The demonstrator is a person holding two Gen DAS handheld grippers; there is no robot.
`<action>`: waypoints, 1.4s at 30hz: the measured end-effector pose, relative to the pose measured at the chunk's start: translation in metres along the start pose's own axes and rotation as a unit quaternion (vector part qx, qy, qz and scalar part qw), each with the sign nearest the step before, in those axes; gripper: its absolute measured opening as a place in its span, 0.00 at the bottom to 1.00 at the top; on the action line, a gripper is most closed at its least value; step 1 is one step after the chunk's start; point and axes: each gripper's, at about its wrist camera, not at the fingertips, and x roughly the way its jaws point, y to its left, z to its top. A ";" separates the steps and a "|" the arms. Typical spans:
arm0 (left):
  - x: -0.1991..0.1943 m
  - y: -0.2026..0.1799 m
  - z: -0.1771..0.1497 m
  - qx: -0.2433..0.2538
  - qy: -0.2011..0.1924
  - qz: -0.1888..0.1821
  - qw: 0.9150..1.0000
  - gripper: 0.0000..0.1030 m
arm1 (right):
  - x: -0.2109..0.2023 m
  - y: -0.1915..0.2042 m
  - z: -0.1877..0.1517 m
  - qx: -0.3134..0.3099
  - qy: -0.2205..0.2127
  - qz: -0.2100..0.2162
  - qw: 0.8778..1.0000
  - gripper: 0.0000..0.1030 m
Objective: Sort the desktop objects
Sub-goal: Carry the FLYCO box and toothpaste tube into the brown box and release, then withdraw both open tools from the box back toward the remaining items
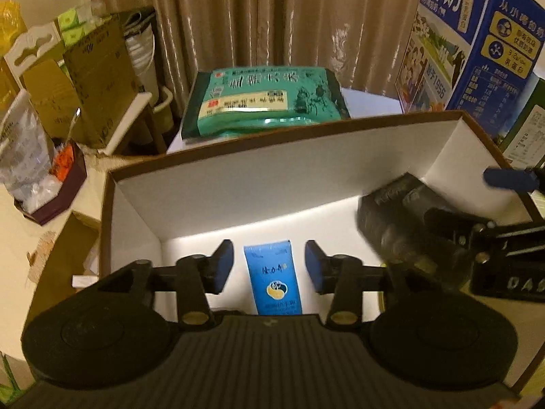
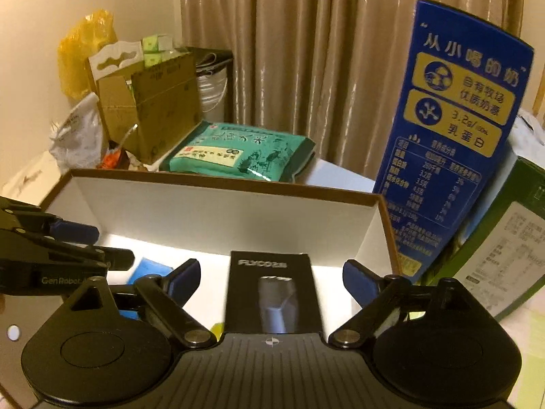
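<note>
Between the blue-padded fingers of the left gripper (image 1: 269, 266), low in the left wrist frame, a small blue carton (image 1: 272, 277) lies flat on the white floor of the brown-rimmed open cardboard box (image 1: 238, 170); the pads stand apart on either side, clear of it. At the bottom centre of the right wrist frame, the right gripper (image 2: 270, 277) has its fingers spread wide around a black shaver box (image 2: 272, 293) inside the same container, not pressing it. Behind the far wall, mid-frame, lies a green rice bag (image 2: 238, 155); a tall blue milk carton (image 2: 456, 129) rises at right.
</note>
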 end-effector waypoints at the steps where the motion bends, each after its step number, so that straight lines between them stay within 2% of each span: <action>1: -0.002 0.000 0.000 0.001 -0.002 0.000 1.000 0.45 | -0.003 -0.002 0.000 0.003 0.004 0.007 1.000 0.86; 5: -0.012 0.001 -0.002 0.008 -0.011 -0.001 1.000 0.60 | -0.019 -0.004 -0.005 0.002 0.008 0.017 1.000 0.88; 8: -0.022 0.001 -0.005 0.013 -0.018 -0.002 1.000 0.62 | -0.030 -0.003 -0.011 0.004 0.015 0.028 0.999 0.90; 10: -0.030 0.003 -0.008 0.009 -0.020 -0.005 1.000 0.68 | -0.038 -0.004 -0.014 0.008 0.017 0.031 0.999 0.91; 15: -0.053 0.000 -0.014 0.006 -0.032 -0.009 0.999 0.74 | -0.058 -0.001 -0.024 0.014 0.014 0.032 0.999 0.91; 35: -0.159 -0.015 -0.066 0.006 -0.066 -0.026 0.997 0.75 | -0.152 0.021 -0.052 0.032 -0.028 0.042 0.998 0.91; 42: -0.189 -0.017 -0.097 0.007 -0.076 -0.032 0.997 0.75 | -0.182 0.024 -0.077 0.044 -0.032 0.043 0.998 0.91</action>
